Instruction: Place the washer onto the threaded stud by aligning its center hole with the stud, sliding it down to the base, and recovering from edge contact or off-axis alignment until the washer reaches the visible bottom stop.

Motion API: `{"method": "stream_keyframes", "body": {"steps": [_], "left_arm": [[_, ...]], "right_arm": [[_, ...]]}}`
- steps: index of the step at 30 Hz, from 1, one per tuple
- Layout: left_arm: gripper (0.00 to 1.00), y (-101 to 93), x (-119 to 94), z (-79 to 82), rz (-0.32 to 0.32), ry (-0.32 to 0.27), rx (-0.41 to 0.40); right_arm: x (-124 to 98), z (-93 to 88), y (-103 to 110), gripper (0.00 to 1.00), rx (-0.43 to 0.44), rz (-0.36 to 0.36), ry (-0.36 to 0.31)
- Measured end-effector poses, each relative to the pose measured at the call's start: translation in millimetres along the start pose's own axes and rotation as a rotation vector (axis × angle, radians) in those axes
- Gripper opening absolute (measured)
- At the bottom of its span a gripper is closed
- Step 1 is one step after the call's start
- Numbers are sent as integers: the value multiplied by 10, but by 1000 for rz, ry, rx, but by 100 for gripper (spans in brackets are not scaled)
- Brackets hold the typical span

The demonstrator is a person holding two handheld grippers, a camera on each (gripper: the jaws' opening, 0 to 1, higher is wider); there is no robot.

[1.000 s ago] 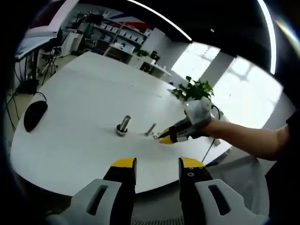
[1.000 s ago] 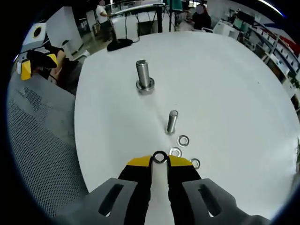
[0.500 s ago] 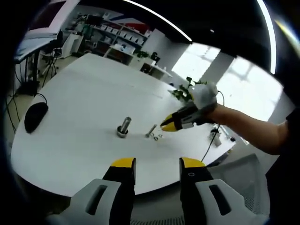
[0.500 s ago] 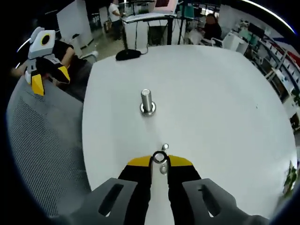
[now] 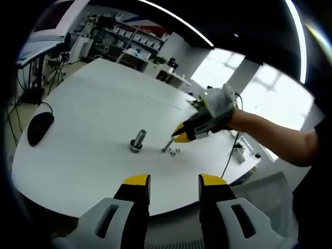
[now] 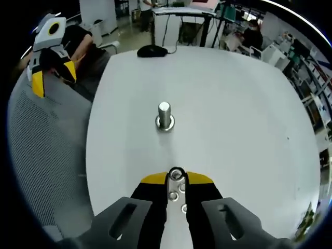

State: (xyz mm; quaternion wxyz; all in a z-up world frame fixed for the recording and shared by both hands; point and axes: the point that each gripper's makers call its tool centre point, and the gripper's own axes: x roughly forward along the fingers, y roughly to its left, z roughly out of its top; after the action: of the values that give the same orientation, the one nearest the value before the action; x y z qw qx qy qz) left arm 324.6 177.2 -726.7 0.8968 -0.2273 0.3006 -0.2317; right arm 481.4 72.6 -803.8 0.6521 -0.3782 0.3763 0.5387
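A thick threaded stud (image 6: 164, 115) stands upright on its round base on the white table (image 6: 233, 104); it also appears as the stud (image 5: 137, 140) in the left gripper view. My right gripper (image 6: 176, 175) is shut on a small dark-looking washer (image 6: 176, 173), held in the air short of the stud. In the left gripper view the right gripper (image 5: 180, 136) hovers just above a smaller bolt (image 5: 167, 145), to the right of the stud. My left gripper (image 5: 175, 181) is open with nothing in it, back from the table's near edge.
Loose washers (image 5: 175, 151) lie beside the small bolt, and some show through the gap between the right jaws (image 6: 174, 195). A black mouse (image 5: 39, 127) with a cable sits at the table's left. A grey mesh chair (image 6: 41, 155) borders the table. Desks and people stand beyond.
The right gripper, still holding the washer, has risen off the table and moved over the small bolt toward the stud. The left gripper has stayed put.
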Motion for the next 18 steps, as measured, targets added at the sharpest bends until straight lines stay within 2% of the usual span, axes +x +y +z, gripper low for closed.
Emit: {"method": "stream_keyframes", "body": {"steps": [10, 18], "left_arm": [[34, 6, 0, 13, 3, -8, -3], [34, 5, 1, 6, 3, -5, -7]], "right_arm": [[31, -82, -5, 13, -36, 18, 48], [91, -78, 2, 13, -49, 31, 67]]}}
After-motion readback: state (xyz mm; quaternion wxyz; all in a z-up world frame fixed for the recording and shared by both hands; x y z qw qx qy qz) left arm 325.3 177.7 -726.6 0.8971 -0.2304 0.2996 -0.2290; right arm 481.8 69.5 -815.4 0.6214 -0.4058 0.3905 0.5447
